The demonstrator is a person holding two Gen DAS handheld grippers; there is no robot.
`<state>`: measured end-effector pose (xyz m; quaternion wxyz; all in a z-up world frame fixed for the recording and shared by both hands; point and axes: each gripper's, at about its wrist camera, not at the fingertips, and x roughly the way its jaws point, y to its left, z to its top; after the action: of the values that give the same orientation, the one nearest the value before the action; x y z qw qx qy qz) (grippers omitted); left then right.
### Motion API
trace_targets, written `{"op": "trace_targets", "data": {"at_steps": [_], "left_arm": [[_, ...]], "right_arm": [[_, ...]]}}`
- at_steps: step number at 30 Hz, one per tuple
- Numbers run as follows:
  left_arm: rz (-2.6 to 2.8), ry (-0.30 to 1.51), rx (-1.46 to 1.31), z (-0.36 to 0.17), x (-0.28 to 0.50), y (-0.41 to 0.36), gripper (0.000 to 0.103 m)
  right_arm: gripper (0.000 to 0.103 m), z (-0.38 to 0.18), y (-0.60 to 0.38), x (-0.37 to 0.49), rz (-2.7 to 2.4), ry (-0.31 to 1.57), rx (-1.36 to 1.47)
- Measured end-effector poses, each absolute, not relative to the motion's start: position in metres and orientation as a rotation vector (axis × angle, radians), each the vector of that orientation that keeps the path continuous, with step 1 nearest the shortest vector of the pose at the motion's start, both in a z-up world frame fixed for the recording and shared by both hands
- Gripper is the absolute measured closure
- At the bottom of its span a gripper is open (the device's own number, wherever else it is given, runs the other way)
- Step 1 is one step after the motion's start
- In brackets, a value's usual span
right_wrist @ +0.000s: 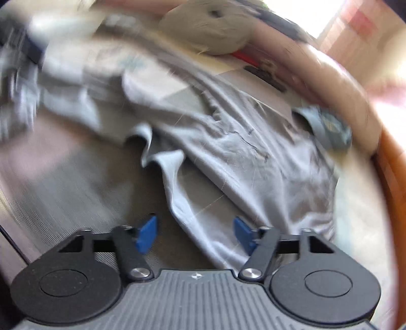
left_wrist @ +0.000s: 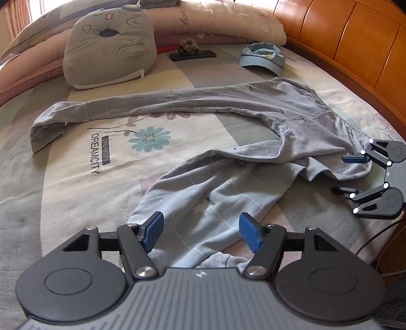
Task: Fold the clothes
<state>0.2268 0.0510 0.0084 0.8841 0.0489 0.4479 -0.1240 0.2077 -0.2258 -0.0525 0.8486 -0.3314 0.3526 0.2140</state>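
One pair of grey-blue trousers [left_wrist: 228,121], with two legs spread apart, is counted on one bed [left_wrist: 76,193]. One grey cat-face cushion [left_wrist: 109,48], one long pink pillow [left_wrist: 228,17], one light blue cap [left_wrist: 262,58] and one dark flat object [left_wrist: 192,54] with a small ornament on it are seen. Two grippers are counted: the left gripper [left_wrist: 201,232] and the right gripper [left_wrist: 347,175], each with two blue-padded fingers [left_wrist: 154,228].
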Motion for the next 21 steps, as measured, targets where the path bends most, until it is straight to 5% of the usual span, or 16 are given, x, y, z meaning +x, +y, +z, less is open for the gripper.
{"op": "trace_targets", "data": {"at_steps": [8, 10, 12, 21], "left_arm": [[-0.252, 0.928, 0.089, 0.008, 0.229, 0.051, 0.036], [-0.259, 0.925, 0.083, 0.007, 0.230, 0.050, 0.036], [-0.266, 0.921, 0.079, 0.007, 0.229, 0.049, 0.036], [-0.266, 0.920, 0.064, 0.007, 0.225, 0.064, 0.036]], "right_arm": [[0.050, -0.066, -0.193, 0.220, 0.466, 0.653, -0.994], [0.060, -0.072, -0.183, 0.226, 0.462, 0.634, -1.039], [0.099, -0.076, -0.175, 0.229, 0.475, 0.640, -1.052], [0.099, -0.047, -0.196, 0.220, 0.672, 0.811, -0.895]]}}
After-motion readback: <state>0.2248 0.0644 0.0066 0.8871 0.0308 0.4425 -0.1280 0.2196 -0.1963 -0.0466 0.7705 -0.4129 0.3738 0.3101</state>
